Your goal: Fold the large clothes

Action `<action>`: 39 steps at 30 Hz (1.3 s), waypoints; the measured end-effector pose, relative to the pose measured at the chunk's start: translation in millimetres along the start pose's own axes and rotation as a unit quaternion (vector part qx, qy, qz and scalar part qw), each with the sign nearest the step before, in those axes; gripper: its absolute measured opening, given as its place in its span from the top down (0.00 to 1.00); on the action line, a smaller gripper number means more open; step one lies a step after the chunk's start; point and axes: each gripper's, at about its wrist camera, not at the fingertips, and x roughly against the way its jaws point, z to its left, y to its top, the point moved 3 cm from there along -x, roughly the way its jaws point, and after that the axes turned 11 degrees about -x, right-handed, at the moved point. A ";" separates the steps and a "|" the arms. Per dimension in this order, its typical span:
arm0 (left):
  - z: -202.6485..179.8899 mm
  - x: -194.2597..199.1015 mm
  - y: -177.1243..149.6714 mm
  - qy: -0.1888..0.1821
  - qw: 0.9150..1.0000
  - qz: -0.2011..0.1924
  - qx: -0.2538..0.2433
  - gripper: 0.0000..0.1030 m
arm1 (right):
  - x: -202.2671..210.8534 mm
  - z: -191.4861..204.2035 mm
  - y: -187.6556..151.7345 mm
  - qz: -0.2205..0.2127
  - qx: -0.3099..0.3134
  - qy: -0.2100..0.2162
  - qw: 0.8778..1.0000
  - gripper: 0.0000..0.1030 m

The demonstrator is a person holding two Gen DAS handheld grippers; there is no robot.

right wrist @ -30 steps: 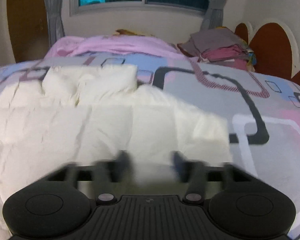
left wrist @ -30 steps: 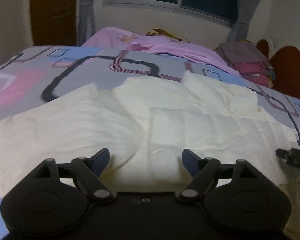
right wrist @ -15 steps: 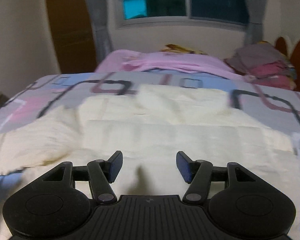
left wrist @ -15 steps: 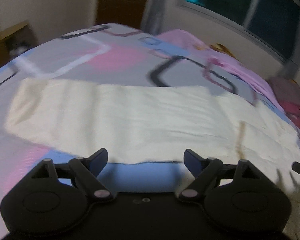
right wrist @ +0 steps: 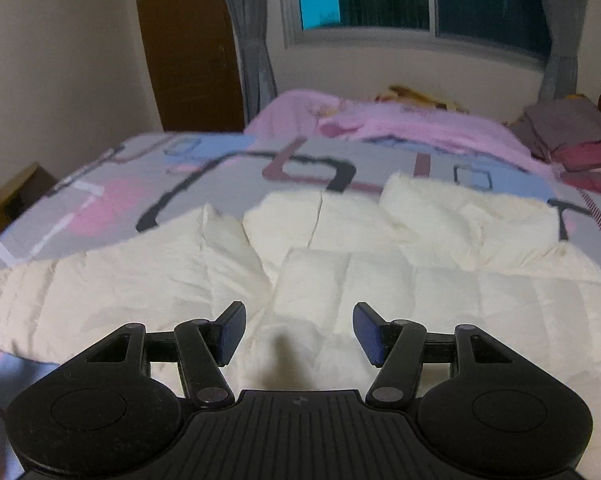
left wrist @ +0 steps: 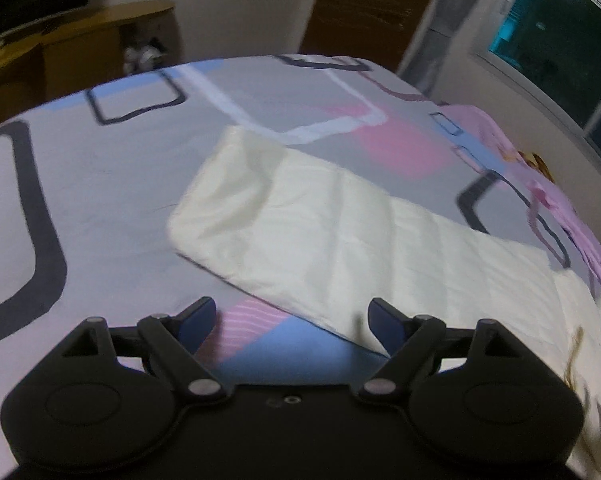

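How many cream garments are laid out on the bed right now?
1. A single cream garment lies spread across the patterned bedspread; its long end stretches ahead of the left tongs. More could be hidden beneath it.

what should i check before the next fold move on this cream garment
1. Left tongs open and holding nothing: ok.
2. Right tongs open and holding nothing: ok.
3. Cream garment lying flat: not ok, the far part near the collar is bunched and lumpy.
4. Long cream sleeve laid out straight on the patterned bedspread: ok.
5. Left tongs lined up on a cloth edge: not ok, mostly bedspread lies between the fingers.
6. Folded clothes stack clear of the garment: ok.
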 end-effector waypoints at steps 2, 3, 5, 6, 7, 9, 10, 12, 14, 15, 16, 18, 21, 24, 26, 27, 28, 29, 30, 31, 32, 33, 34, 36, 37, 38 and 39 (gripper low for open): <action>8.7 -6.7 -0.2 0.000 1.000 0.002 0.018 0.20 | -6.0 -0.8 -0.8 0.007 -0.001 -0.002 1.000 0.43; 12.9 -9.5 -0.7 -0.005 1.000 0.002 0.026 0.21 | -7.4 -1.8 0.4 0.003 -0.001 -0.005 1.000 0.43; 19.2 -19.0 -1.5 -0.012 0.999 0.006 0.044 0.25 | -9.6 -3.6 3.3 -0.003 -0.001 -0.013 1.000 0.43; 23.2 -24.7 -1.9 -0.018 0.998 0.007 0.059 0.26 | -10.3 -4.8 4.1 -0.003 -0.002 -0.016 1.000 0.43; 27.0 -28.4 -1.6 -0.022 0.997 0.000 0.071 0.26 | -12.6 -6.0 4.2 -0.001 -0.003 -0.018 1.000 0.43; 30.7 -31.3 0.5 -0.022 0.996 -0.022 0.082 0.33 | -20.2 -7.7 1.8 0.009 0.001 -0.027 1.000 0.43; 31.4 -33.1 1.9 -0.019 0.996 -0.027 0.083 0.35 | -22.5 -8.9 1.2 0.011 0.002 -0.031 0.999 0.43; 32.2 -35.8 4.6 -0.014 0.996 -0.038 0.084 0.45 | -21.9 -13.4 3.6 -0.002 -0.007 -0.037 0.999 0.43; 32.8 -36.6 5.6 -0.013 0.995 -0.046 0.083 0.58 | -23.7 -17.3 5.1 -0.007 -0.011 -0.044 0.999 0.43; 33.8 -36.9 5.9 -0.014 0.995 -0.048 0.085 0.67 | -30.0 -19.0 2.9 0.003 -0.007 -0.051 0.999 0.43; 35.2 -37.3 6.3 -0.017 0.995 -0.049 0.089 0.73 | -37.9 -21.3 -1.0 0.018 -0.004 -0.056 0.998 0.43; 36.5 -36.2 8.4 -0.026 0.994 -0.049 0.096 0.83 | -54.8 -26.3 -10.2 0.056 -0.002 -0.064 0.996 0.43; 31.8 -27.1 14.2 -0.031 0.994 -0.062 0.080 0.88 | -55.1 -29.3 -8.9 0.050 -0.011 -0.060 0.997 0.43; 20.3 -12.7 24.3 -0.043 0.994 -0.087 0.057 0.90 | -43.5 -28.9 -3.0 0.031 -0.022 -0.045 0.998 0.43; 7.5 -2.4 32.2 -0.056 0.992 -0.105 0.036 0.90 | -36.7 -28.3 -0.2 0.022 -0.022 -0.041 0.999 0.43; -0.8 3.9 36.1 -0.065 0.991 -0.115 0.025 0.90 | -32.5 -29.2 1.0 0.019 -0.026 -0.036 0.999 0.43; -10.4 10.3 39.8 -0.075 0.989 -0.124 0.012 0.90 | -28.8 -29.6 2.8 0.016 -0.031 -0.033 0.999 0.43; -21.6 16.8 43.3 -0.085 0.987 -0.134 -0.003 0.91 | -24.5 -31.3 4.0 0.013 -0.036 -0.032 0.999 0.43; -32.9 21.3 46.2 -0.095 0.985 -0.141 -0.018 0.92 | -22.6 -31.2 6.9 0.011 -0.040 -0.031 0.999 0.43; -45.8 26.3 48.1 -0.107 0.982 -0.149 -0.035 0.92 | -19.1 -33.2 8.1 0.008 -0.044 -0.028 0.999 0.43; -59.1 31.5 49.6 -0.120 0.979 -0.155 -0.051 0.92 | -15.6 -35.1 9.3 0.006 -0.048 -0.026 0.998 0.43; -74.2 36.3 50.7 -0.134 0.976 -0.161 -0.067 0.92 | -11.8 -37.8 10.1 0.004 -0.053 -0.025 0.998 0.43; -89.8 40.4 50.4 -0.148 0.971 -0.166 -0.083 0.92 | -7.7 -41.1 10.6 0.001 -0.057 -0.025 0.998 0.43; -124.0 48.9 48.0 -0.180 0.961 -0.172 -0.117 0.92 | 1.3 -48.8 11.4 -0.005 -0.070 -0.022 0.997 0.43; -141.3 52.3 45.6 -0.197 0.956 -0.173 -0.132 0.92 | 6.3 -53.6 11.6 -0.008 -0.077 -0.021 0.997 0.43; -162.4 56.4 41.6 -0.218 0.948 -0.174 -0.151 0.92 | 11.8 -59.1 11.9 -0.012 -0.084 -0.022 0.996 0.43; -180.0 59.0 36.7 -0.235 0.942 -0.173 -0.166 0.92 | 16.8 -64.1 12.8 -0.015 -0.089 -0.023 0.996 0.43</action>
